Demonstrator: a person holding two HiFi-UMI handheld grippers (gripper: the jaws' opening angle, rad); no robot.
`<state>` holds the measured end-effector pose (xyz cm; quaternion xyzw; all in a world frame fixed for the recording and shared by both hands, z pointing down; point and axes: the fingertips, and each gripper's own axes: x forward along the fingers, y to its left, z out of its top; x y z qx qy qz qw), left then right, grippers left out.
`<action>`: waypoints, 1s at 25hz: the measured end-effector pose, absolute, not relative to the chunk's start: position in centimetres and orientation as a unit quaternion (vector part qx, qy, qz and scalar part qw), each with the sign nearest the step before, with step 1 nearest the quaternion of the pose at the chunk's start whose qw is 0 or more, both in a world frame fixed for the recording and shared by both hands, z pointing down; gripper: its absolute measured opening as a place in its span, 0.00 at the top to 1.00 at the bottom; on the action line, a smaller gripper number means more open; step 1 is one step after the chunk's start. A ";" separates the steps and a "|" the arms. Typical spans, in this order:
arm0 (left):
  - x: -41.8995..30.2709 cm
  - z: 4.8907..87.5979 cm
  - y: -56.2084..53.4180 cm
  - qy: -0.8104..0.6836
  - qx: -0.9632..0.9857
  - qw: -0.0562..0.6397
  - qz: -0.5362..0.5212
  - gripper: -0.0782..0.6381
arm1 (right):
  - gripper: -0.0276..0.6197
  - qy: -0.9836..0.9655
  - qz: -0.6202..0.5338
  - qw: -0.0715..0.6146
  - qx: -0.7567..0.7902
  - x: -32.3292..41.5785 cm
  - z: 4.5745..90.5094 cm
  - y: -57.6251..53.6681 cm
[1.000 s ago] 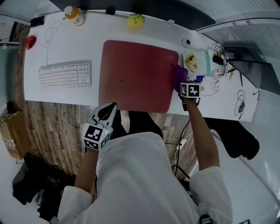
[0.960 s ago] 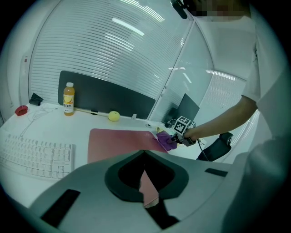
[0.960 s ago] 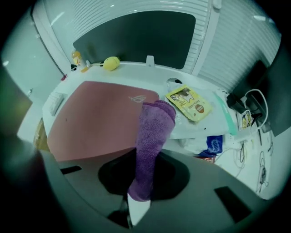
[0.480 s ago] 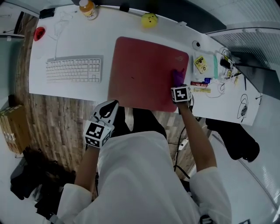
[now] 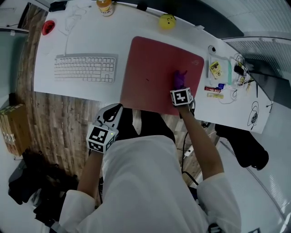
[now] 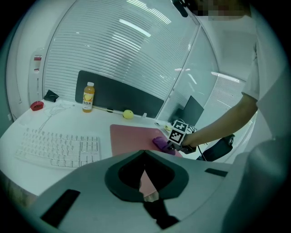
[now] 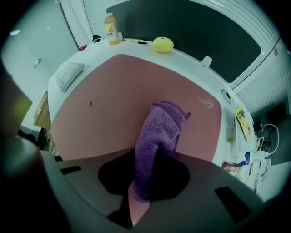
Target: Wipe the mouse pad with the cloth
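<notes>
Cloth [image 7: 157, 136], purple and bunched into a long fold, is sitting between the jaws of the right gripper [image 7: 141, 193], which are pinching its near end tightly. Its far end is lying flat on the red mouse pad [image 7: 109, 100], toward the pad's right half and just short of the pale logo in the corner. From the head view, the right gripper is reaching over the pad's near edge, with the cloth showing just beyond its marker cube.

The left gripper [image 6: 144, 157] is holding nothing; its jaws are closing to a thin slit, and it is hanging below the near edge of the white desk [image 5: 82, 45], off the pad and well apart from the cloth.

A white keyboard [image 5: 85, 69] is lying just left of the pad. A yellow ball [image 5: 167, 21] and an orange bottle [image 5: 105, 6] are standing along the far edge of the desk.
</notes>
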<state>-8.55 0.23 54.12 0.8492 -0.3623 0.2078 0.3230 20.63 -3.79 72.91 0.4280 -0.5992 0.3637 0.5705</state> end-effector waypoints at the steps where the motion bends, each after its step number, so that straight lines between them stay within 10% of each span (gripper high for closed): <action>1: -8.7 54.1 0.2 -0.362 0.850 0.323 0.207 0.87 | 0.85 -0.602 0.368 0.567 0.425 20.0 73.2 -3.8; 25: -13.0 54.5 0.4 -0.381 0.839 0.334 0.199 0.87 | 0.85 -0.704 0.356 0.532 0.309 -0.1 72.1 -3.5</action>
